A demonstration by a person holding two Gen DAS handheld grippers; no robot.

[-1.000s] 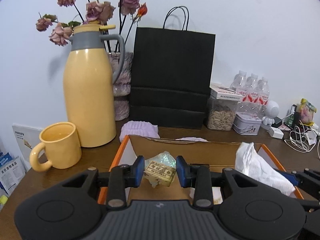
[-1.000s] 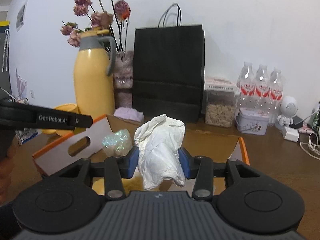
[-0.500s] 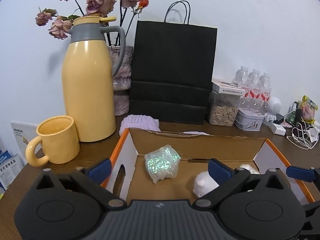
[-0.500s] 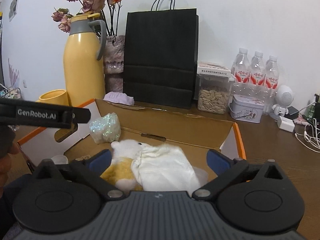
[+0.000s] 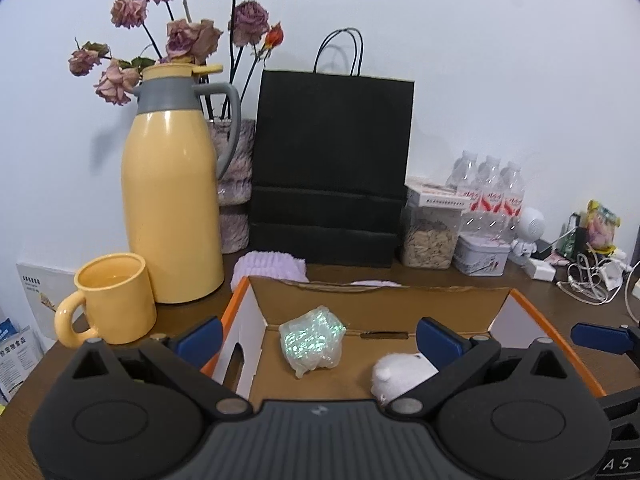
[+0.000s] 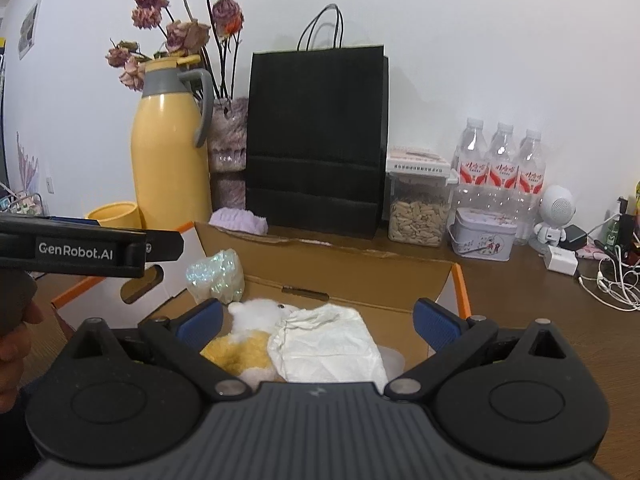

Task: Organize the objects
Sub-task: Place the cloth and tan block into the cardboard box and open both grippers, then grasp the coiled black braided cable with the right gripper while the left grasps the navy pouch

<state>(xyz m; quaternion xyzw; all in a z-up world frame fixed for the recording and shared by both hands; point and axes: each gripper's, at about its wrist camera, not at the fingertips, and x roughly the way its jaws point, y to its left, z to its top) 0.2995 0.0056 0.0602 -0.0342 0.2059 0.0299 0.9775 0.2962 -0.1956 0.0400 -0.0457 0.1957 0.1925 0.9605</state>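
Leftmost, a yellow mug (image 5: 114, 298) stood on the tabletop (image 5: 532, 300) just beside a tall yellow flask (image 5: 172, 208), with a vase (image 5: 236, 184) of dried roses behind it. Next came a black bag (image 5: 332, 168) upright against the wall, a lilac cloth (image 5: 270, 268) at its foot, then a seed jar (image 5: 428, 236), a tin (image 5: 482, 256), three bottles (image 5: 490, 196) and a tangle of cables (image 5: 592, 280).

Nearer, an open box (image 5: 384, 300) with orange edges held the sorted things: an iridescent packet (image 5: 312, 340) toward its left, a white-and-yellow plush (image 6: 250, 332) in the middle, and crumpled white paper (image 6: 328, 352) touching the plush on its right.

Both tongs were spread fully wide and gripped nothing. The left tongs (image 5: 318, 334) hung over the box's left wall with the packet lying free between the blue pads; the right tongs (image 6: 318, 322) hung over the plush and paper, clear of both. The left tool's side also showed at the left edge of the right view.
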